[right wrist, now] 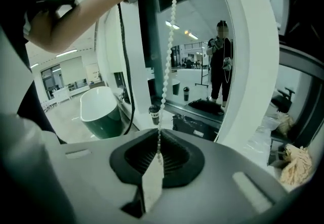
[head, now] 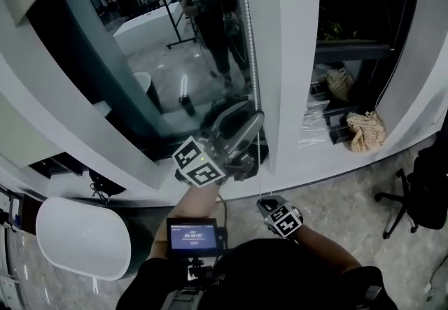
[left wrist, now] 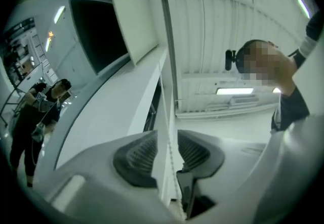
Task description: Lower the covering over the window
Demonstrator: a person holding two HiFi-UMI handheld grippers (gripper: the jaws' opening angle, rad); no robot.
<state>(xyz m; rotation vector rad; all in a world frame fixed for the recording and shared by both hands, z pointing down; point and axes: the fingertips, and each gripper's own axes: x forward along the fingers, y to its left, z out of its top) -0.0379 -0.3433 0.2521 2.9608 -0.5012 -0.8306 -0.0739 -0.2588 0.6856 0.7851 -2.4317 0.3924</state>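
Note:
A white bead chain (head: 250, 57) hangs down along the white window pillar (head: 290, 57), beside the dark window glass (head: 140, 57). The covering itself I cannot make out. My left gripper (head: 246, 130) is raised at the chain. In the left gripper view it (left wrist: 167, 147) stands open, and the chain (left wrist: 174, 170) runs through the gap without the pads pressing on it. Lower down, my right gripper (head: 271, 205) is shut on the chain (right wrist: 169, 31). In the right gripper view its jaws (right wrist: 158, 151) pinch the beads, with a white tag below them.
A white-and-green tub (right wrist: 101, 109) stands on the floor to the left (head: 80, 235). A crumpled cloth (head: 366, 130) lies on the sill at the right, near a black office chair (head: 420, 189). A small screen (head: 192, 237) sits at my chest. The glass reflects a standing person.

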